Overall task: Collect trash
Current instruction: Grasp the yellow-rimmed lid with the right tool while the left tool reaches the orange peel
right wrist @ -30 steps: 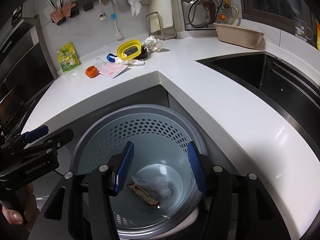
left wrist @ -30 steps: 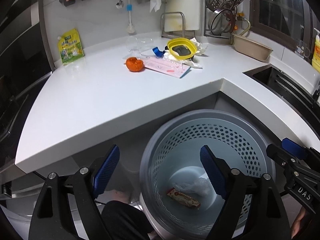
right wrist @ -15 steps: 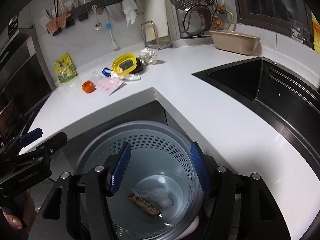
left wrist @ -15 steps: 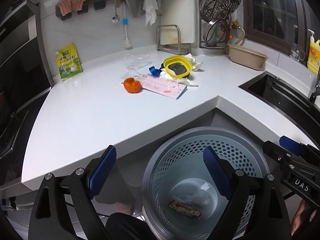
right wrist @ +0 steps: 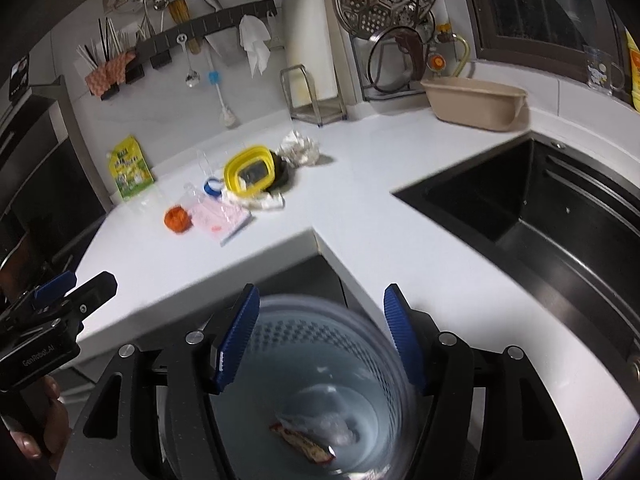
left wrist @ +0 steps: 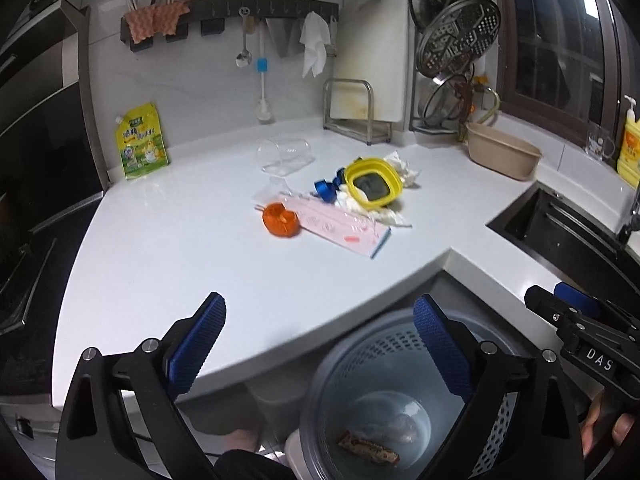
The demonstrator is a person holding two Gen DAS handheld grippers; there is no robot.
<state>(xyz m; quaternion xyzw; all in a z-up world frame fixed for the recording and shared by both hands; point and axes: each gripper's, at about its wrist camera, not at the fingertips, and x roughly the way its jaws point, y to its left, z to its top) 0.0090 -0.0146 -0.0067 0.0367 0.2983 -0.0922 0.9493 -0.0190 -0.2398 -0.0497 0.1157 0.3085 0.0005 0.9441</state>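
A grey perforated trash bin (left wrist: 400, 344) (right wrist: 320, 328) stands on the floor below the counter corner. In it lie a snack wrapper (left wrist: 370, 448) (right wrist: 306, 442) and a clear plastic bag (right wrist: 332, 420). My left gripper (left wrist: 320, 344) is open and empty over the counter edge and bin rim. My right gripper (right wrist: 320, 332) is open and empty above the bin. On the white counter (left wrist: 180, 248) lies a trash pile: an orange piece (left wrist: 280, 220) (right wrist: 177, 219), a pink packet (left wrist: 344, 232) (right wrist: 218, 218), a blue cap (left wrist: 326, 190), a yellow-rimmed lid (left wrist: 372, 186) (right wrist: 250, 174), crumpled paper (right wrist: 300, 148) and a clear cup (left wrist: 284, 156).
A yellow-green pouch (left wrist: 140, 140) leans on the back wall. A beige basin (left wrist: 502, 156) sits at the back right. A black sink (right wrist: 540, 216) lies to the right. A utensil rail (left wrist: 232, 12), a cutting board rack (left wrist: 356, 112) and a steamer rack (left wrist: 456, 40) line the wall.
Both grippers have risen and tilted up from the bin toward the counter. The bin sits lower in both views and the trash pile looks nearer. Both stay open.
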